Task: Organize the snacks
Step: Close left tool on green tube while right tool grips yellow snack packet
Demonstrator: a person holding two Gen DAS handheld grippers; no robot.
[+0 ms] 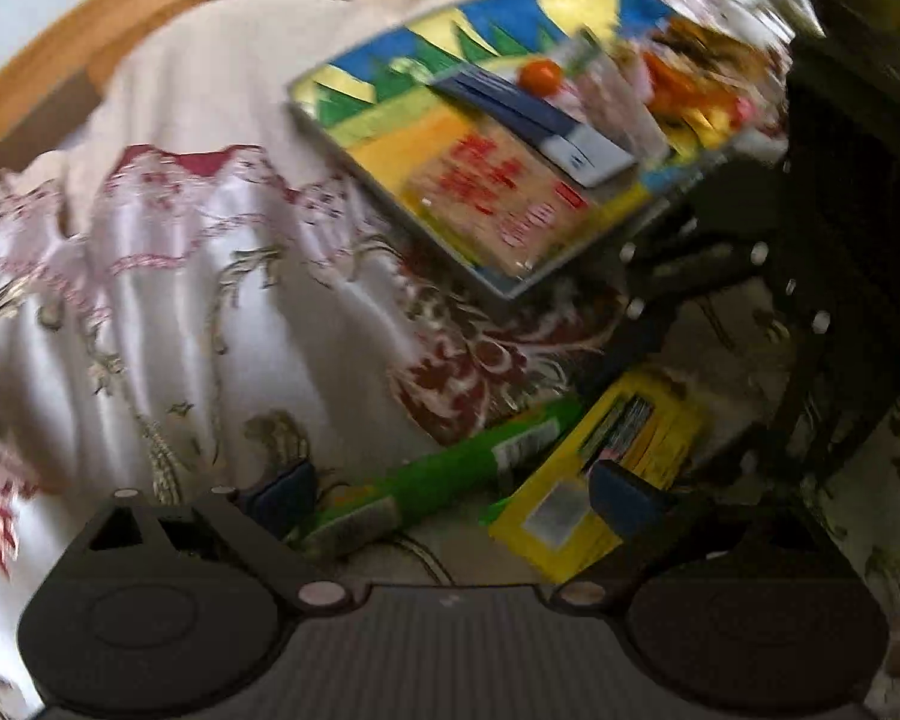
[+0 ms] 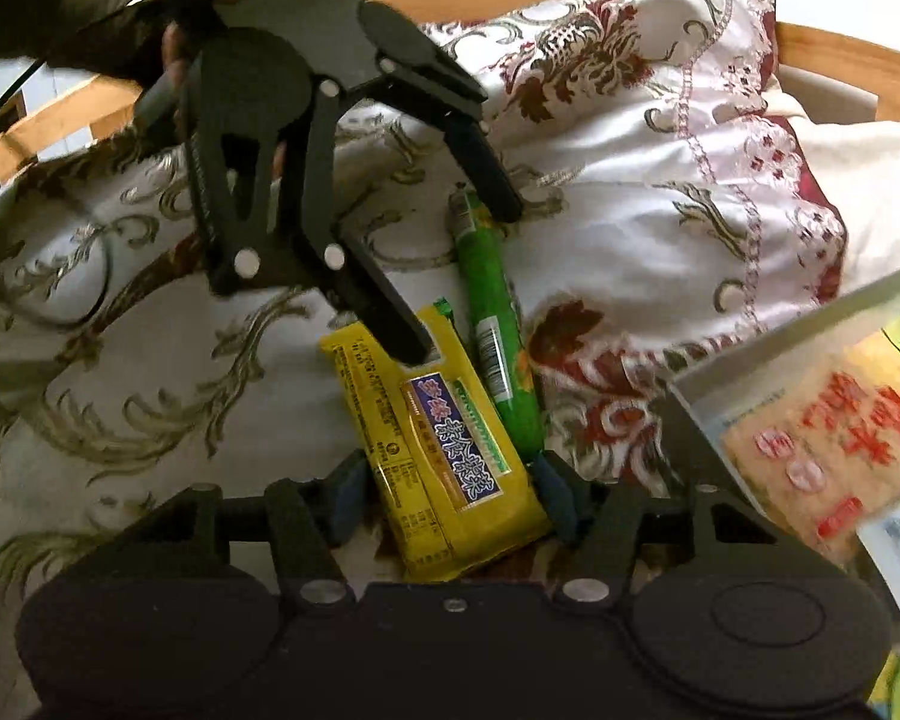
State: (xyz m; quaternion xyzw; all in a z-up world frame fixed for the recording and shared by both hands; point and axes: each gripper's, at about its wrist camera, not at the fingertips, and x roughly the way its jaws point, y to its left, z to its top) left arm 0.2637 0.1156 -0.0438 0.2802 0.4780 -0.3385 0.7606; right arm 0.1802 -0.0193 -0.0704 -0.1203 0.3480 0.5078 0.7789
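My right hand-held gripper (image 2: 450,495) straddles the yellow snack pack (image 2: 444,450), pads not yet pressing; my left hand-held gripper (image 1: 450,492) gapes above the green stick pack (image 2: 495,336). Both remain outside the snack-filled box (image 1: 513,291).

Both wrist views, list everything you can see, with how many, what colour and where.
Yellow snack packet: one, yellow with a purple label, on the cloth between the right gripper's fingers.
Green tube snack: one, green, beside the yellow packet.
Tray: one, blue, yellow and green picture, on the cloth, holding several snack packs.
Tablecloth: one, white with red and gold pattern, rumpled.
Wooden rail: one, light brown, behind the cloth.
Left gripper: black, open, over both snacks.
Right gripper: black, pads around the yellow packet.
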